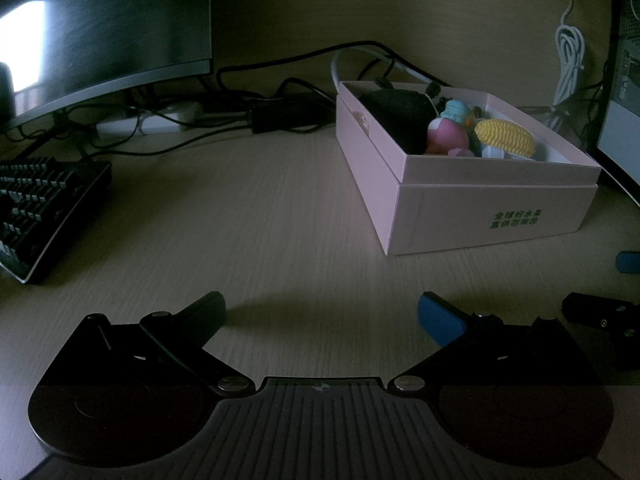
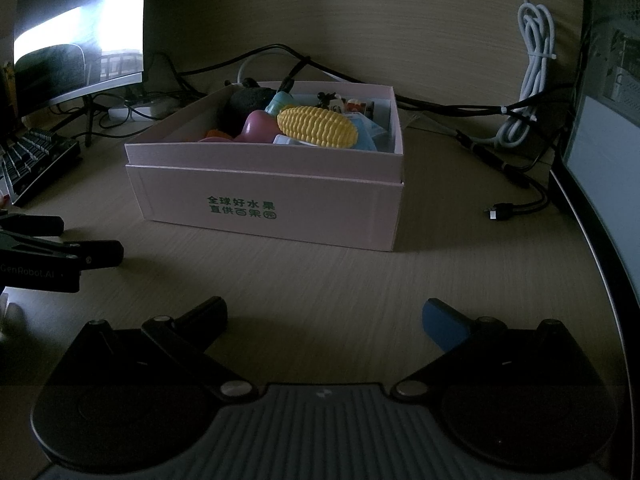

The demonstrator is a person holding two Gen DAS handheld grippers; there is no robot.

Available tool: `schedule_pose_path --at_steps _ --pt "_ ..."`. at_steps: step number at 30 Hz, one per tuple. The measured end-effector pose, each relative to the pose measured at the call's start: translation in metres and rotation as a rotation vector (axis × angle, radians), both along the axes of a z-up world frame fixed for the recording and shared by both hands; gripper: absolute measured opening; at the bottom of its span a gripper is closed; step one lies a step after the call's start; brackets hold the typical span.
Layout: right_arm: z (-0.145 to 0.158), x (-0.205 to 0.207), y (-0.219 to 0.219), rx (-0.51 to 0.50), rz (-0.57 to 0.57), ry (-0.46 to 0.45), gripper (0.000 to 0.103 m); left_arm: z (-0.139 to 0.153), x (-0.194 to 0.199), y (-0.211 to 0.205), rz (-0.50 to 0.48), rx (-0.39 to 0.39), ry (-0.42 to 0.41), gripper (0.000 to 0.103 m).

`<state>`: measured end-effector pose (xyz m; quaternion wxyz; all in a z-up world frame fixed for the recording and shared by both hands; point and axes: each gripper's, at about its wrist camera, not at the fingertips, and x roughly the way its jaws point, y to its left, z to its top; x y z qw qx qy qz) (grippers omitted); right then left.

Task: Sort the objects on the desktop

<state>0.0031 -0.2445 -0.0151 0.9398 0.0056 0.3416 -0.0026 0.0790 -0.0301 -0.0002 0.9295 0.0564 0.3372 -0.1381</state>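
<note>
A pink cardboard box (image 1: pixel 500 216) (image 2: pixel 256 208) with green print stands on the wooden desk. Inside lie a yellow toy corn (image 1: pixel 505 137) (image 2: pixel 318 126), a pink toy (image 1: pixel 446 135) (image 2: pixel 256 128), a teal toy (image 1: pixel 458 112), a dark round object (image 1: pixel 396 114) (image 2: pixel 250 100) and other small items. My left gripper (image 1: pixel 322 312) is open and empty, low over the desk, left of and in front of the box. My right gripper (image 2: pixel 324 316) is open and empty, directly in front of the box. The left gripper also shows at the left edge of the right wrist view (image 2: pixel 60 248).
A black keyboard (image 1: pixel 36 208) (image 2: pixel 32 160) lies at the left under a monitor (image 1: pixel 100 28). Black cables and a power strip (image 1: pixel 148 120) run behind the box. A bundled white cable (image 2: pixel 528 76) hangs at the right, with a loose plug (image 2: pixel 496 213) and a second screen's edge (image 2: pixel 600 184).
</note>
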Motion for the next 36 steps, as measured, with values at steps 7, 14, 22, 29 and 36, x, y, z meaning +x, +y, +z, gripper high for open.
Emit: schedule_pose_path --at_steps 7,14,22,29,36 --pt "0.0002 0.0000 0.0000 0.000 0.000 0.000 0.103 0.0000 -0.0001 -0.0001 0.000 0.000 0.000 0.103" --pt "0.0003 0.0000 -0.0001 0.000 0.000 0.000 0.103 0.0000 -0.0005 0.0001 0.000 0.000 0.000 0.103" --pt "0.0003 -0.0002 -0.0001 0.000 0.000 0.000 0.103 0.0004 -0.0010 -0.0009 0.035 -0.003 0.002 0.103" --pt "0.0005 -0.0001 -0.0002 0.000 0.000 0.000 0.103 0.0010 0.0034 -0.0052 0.076 -0.005 0.006 0.103" --pt "0.0006 -0.0002 -0.0001 0.000 0.000 0.000 0.103 0.0051 0.0006 -0.0023 0.064 0.014 0.059 0.103"
